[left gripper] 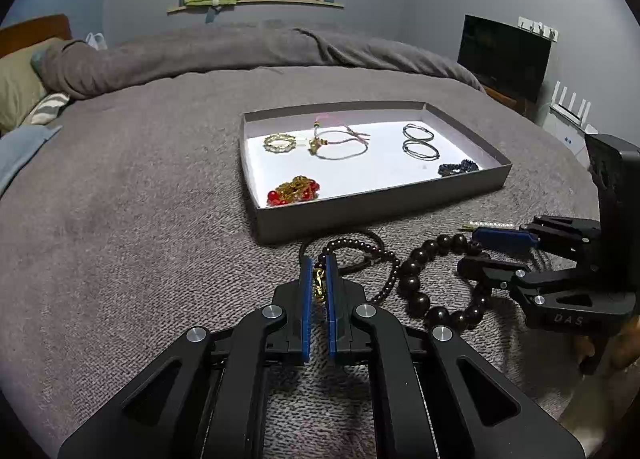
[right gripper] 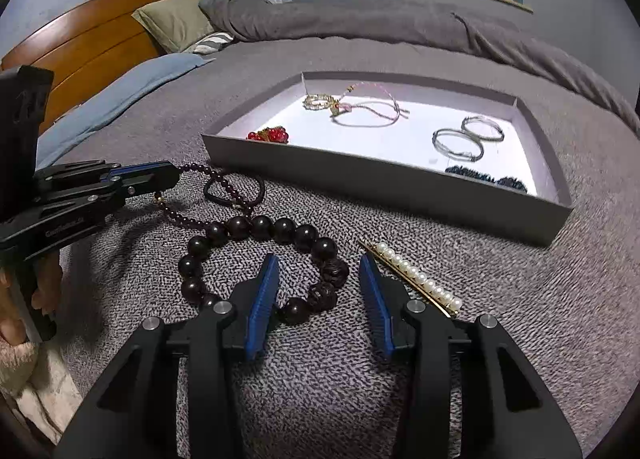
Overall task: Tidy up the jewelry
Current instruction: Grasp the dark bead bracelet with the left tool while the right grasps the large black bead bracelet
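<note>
Item 1: left gripper, black w/ blue pads, jaws nearly together, clamped on a gold charm of the small dark-bead string bracelet. The rest of that bracelet trailed on the grey knit bedspread, just near of the tray.

Item 2: right gripper, same build, jaws partly apart, nothing pressed between pads. Left finger sat inside the loop of the large dark round-bead bracelet; the right side of that loop lay between the two fingers. Right finger was outside the loop, next to the pearl-row gold hair clip on its right; contact w/ the clip can't be told.

Item 3: shallow grey cardboard tray w/ white floor, far of both grippers, on the bedspread. Contents:
- red-and-gold bead bracelet, near-left corner
- pale yellow-green bead ring bracelet, far left
- pink cord bracelet w/ gold charm, just right of the former
- two thin grey wire hoops, right side, touching
- dark blue bead bracelet, near-right corner
</note>
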{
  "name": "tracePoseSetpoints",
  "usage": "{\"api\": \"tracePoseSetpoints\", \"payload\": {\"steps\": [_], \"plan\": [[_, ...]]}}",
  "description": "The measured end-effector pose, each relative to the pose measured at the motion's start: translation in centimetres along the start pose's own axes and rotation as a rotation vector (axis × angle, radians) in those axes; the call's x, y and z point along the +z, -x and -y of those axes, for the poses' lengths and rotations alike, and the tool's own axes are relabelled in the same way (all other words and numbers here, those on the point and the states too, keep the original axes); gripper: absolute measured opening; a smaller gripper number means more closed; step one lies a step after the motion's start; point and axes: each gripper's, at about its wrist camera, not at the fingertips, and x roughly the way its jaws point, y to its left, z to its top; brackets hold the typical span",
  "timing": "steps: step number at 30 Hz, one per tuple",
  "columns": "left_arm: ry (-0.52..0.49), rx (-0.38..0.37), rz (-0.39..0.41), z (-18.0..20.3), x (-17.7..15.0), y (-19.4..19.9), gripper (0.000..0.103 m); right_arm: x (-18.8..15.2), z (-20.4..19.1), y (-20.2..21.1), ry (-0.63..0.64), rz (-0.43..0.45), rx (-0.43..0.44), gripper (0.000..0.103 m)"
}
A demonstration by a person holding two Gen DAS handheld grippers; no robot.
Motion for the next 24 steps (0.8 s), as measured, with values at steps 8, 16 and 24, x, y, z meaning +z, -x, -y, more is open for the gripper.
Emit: {"api": "tracePoseSetpoints", "payload": {"steps": [8, 16, 24], "plan": [[-0.024, -0.001, 0.02, 0.3, 0.0, 0.5, 0.007, 0.0, 0.5, 0.4, -0.036, 0.024, 0.021, 0.015], [-0.03, -0.002, 0.039, 0.4, 0.1, 0.9, 0.007, 0.6, 0.5, 2.8, -0.005, 0.133, -0.027, 0.015], [-0.036, -0.012, 0.1, 1.0, 1.8, 2.8, 0.007, 2.5, 0.6, 6.2, 0.025, 0.233, -0.051, 0.015]]}}
